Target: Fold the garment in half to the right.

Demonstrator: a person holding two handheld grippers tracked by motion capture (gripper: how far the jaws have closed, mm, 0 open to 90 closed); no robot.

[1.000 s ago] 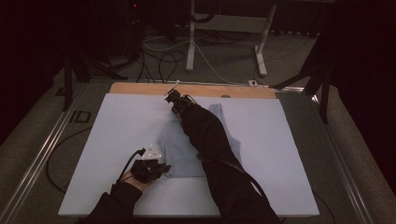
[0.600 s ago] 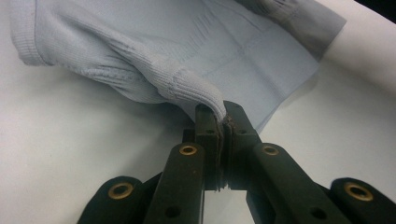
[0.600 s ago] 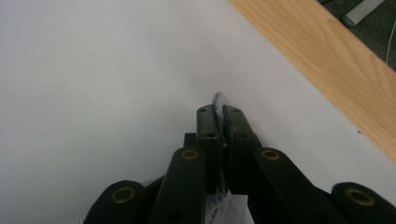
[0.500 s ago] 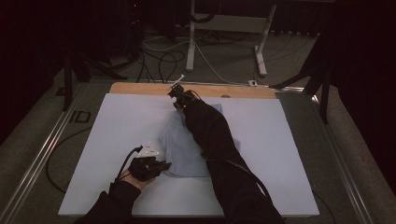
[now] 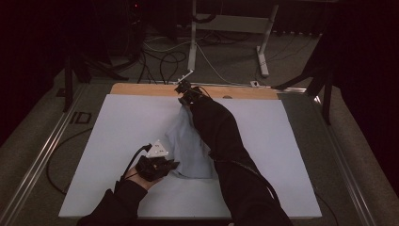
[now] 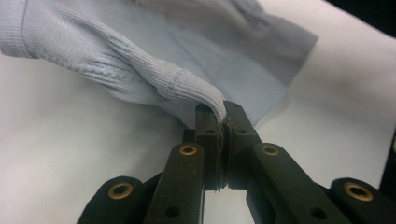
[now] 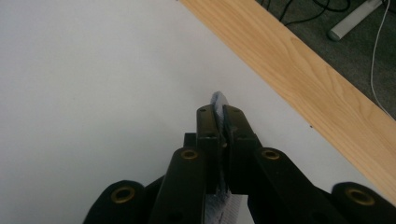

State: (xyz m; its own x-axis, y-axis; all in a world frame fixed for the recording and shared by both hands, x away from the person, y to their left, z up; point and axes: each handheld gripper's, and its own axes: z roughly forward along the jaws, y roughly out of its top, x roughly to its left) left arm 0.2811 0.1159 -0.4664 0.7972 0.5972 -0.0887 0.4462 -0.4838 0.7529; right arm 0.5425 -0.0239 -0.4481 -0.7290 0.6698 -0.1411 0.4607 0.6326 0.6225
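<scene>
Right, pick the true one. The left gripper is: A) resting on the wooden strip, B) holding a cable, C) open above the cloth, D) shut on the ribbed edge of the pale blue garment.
D: in the left gripper view, the left gripper has its jaws closed together, pinching the ribbed edge of the pale blue garment.

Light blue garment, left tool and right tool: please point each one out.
light blue garment [image 5: 188, 146], high view, flat middle of the cloth
left tool [image 6: 223, 119], left gripper view, between its tips
right tool [image 7: 219, 112], right gripper view, between its tips

The right gripper [image 5: 181, 88] has carried the garment [image 5: 188, 146] edge farther away.
</scene>
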